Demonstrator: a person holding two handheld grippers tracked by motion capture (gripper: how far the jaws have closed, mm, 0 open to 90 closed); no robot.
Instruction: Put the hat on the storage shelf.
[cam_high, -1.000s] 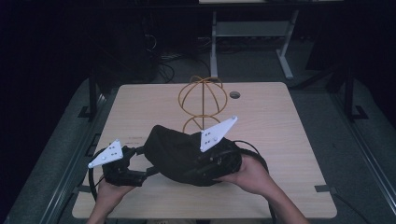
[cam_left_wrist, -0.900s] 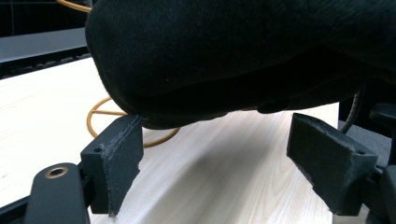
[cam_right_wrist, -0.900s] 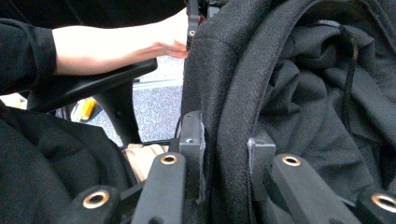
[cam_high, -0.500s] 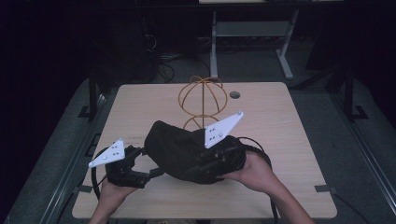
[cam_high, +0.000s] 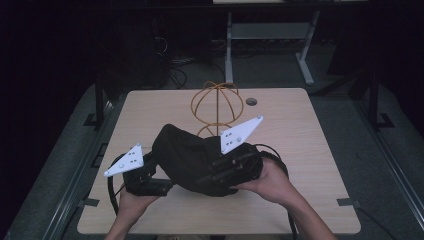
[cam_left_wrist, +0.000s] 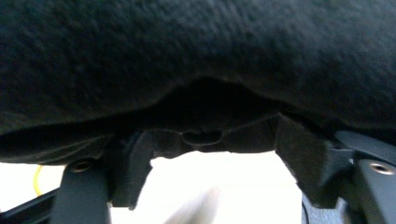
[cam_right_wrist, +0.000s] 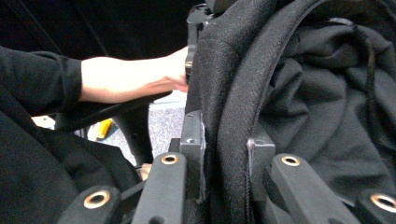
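A black fabric hat (cam_high: 200, 160) hangs over the near half of the wooden table (cam_high: 310, 150), held between both hands. My right gripper (cam_high: 235, 167) is shut on the hat's rim, and the thick black edge (cam_right_wrist: 233, 93) is pinched between its pads (cam_right_wrist: 226, 154). My left gripper (cam_high: 155, 172) is at the hat's left edge. In its own view its jaws (cam_left_wrist: 212, 163) stand apart under the dark fabric (cam_left_wrist: 196, 56). They have just been closing, and the hat's lower edge dips between the tips unpressed.
A gold wire stand (cam_high: 217, 102) shaped like a round cage stands on the table just behind the hat. A round cable hole (cam_high: 251, 101) lies near the far edge. Black cables loop around both hands. The person's left hand (cam_right_wrist: 135, 77) appears in the right gripper view.
The left gripper has risen a little and come in to the hat's left edge. The right gripper and the hat have stayed nearly where they were.
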